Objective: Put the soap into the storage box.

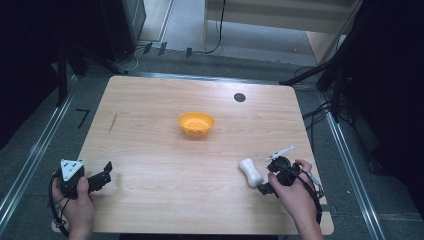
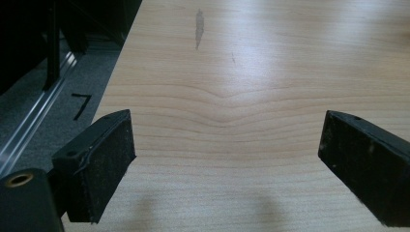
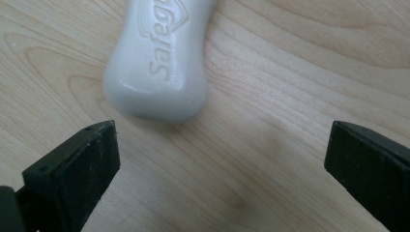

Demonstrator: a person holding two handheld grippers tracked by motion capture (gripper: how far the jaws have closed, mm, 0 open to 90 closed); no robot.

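Observation:
A white bar of soap (image 1: pixel 250 171) lies flat on the wooden table (image 1: pixel 165 150) at the front right. In the right gripper view the soap (image 3: pixel 159 63) shows raised lettering and lies just beyond the jaws, left of their midline. My right gripper (image 1: pixel 267 189) is open right behind the soap, with bare wood between its jaws (image 3: pixel 222 159). An orange bowl (image 1: pixel 196 123) stands at the table's middle. My left gripper (image 1: pixel 104 175) rests open at the front left corner, and nothing sits between its fingers (image 2: pixel 227 154).
A small black round mark (image 1: pixel 240 97) sits near the table's far edge. A dark streak (image 2: pixel 198 26) marks the wood on the left side. Metal rails (image 1: pixel 30 160) and dark floor flank the table. Black stands and cables (image 1: pixel 320 75) crowd the far right.

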